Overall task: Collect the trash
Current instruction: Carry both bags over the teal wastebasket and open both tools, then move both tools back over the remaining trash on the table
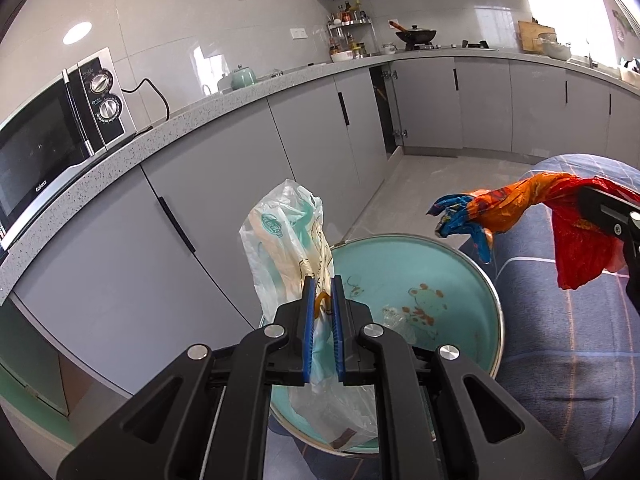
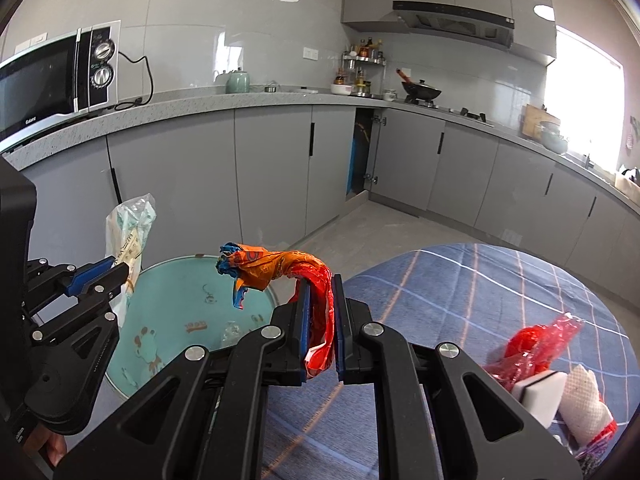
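Left wrist: white bag (image 1: 288, 240) pinched between jaws, above basin (image 1: 460, 264).

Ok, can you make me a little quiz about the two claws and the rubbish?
1. True or false: the left claw grips a white-and-green plastic bag.
2. What colour is the round enamel basin under both claws?
3. The right claw holds: A) a sponge, B) a crumpled orange-red-blue wrapper, C) nothing.

Key: 1 true. 2 teal. 3 B.
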`<action>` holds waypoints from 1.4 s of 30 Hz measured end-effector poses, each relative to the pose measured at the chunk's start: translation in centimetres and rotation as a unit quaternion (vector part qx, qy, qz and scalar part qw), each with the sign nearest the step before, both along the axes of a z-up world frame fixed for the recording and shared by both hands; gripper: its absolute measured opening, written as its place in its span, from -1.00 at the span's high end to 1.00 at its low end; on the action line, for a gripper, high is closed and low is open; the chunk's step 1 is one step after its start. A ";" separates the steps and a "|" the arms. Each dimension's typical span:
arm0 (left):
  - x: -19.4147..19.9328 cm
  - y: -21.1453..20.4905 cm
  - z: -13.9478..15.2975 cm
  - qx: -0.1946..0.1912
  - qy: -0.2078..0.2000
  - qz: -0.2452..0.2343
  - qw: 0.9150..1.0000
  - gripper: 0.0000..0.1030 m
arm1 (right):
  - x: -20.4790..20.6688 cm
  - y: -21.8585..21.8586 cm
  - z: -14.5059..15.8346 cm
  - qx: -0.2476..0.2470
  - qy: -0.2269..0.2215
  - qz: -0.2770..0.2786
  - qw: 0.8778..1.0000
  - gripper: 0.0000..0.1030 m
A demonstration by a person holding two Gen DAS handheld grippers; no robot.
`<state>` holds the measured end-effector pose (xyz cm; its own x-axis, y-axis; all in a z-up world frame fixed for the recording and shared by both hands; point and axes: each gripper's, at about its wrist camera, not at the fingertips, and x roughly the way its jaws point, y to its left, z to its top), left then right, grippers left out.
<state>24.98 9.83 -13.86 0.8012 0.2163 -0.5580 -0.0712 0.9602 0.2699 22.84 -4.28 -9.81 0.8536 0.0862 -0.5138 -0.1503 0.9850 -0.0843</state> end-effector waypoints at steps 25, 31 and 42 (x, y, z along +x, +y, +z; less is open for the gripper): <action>1.4 1.2 -1.7 0.001 0.024 0.017 1.000 -0.09 | 1.8 2.1 -1.7 0.007 0.013 0.035 0.999 0.28; 0.6 0.9 -0.9 0.001 0.010 0.018 1.000 -0.35 | 0.8 0.9 -0.9 0.012 0.006 0.023 1.000 0.16; -2.2 -3.7 1.1 -0.008 -0.014 -0.037 0.999 -0.52 | -4.0 -5.2 2.1 0.011 -0.013 -0.047 0.999 -0.01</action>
<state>22.83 6.18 -12.73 0.8303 0.1482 -0.5372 -0.0081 0.9671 0.2543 18.83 -9.50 -7.74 0.8719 0.0170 -0.4894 -0.0560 0.9963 -0.0652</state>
